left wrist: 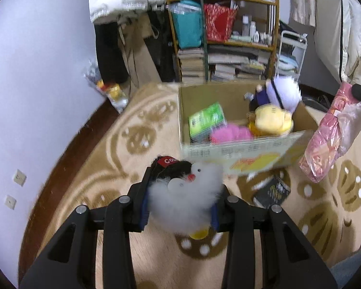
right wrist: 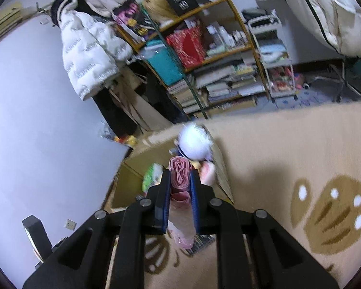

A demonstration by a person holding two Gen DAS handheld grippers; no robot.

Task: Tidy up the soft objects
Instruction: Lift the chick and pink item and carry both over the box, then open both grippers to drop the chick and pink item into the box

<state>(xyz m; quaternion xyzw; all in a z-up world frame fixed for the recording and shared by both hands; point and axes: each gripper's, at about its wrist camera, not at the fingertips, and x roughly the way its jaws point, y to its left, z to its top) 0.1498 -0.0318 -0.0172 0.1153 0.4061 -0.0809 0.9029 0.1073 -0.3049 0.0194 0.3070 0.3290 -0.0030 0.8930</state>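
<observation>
My left gripper [left wrist: 183,187] is shut on a fluffy white plush bird [left wrist: 187,200] with a black cap and red beak, held above the carpet just in front of an open cardboard box [left wrist: 243,154]. The box holds a yellow plush [left wrist: 272,120], a pink fluffy toy [left wrist: 231,133], a white-haired doll [left wrist: 281,91] and a green packet [left wrist: 205,119]. My right gripper [right wrist: 180,175] is shut on a pink plastic-wrapped soft bundle [right wrist: 179,192], which also shows at the right of the left wrist view [left wrist: 329,139]. It hangs beside the box [right wrist: 132,180].
A beige patterned carpet [right wrist: 288,156] covers the floor. A dark booklet [left wrist: 273,191] lies by the box. A cluttered wooden shelf [left wrist: 228,36] with books, hanging coats [right wrist: 89,55] and a white trolley [right wrist: 274,57] stand behind. A white wall [left wrist: 36,72] is at the left.
</observation>
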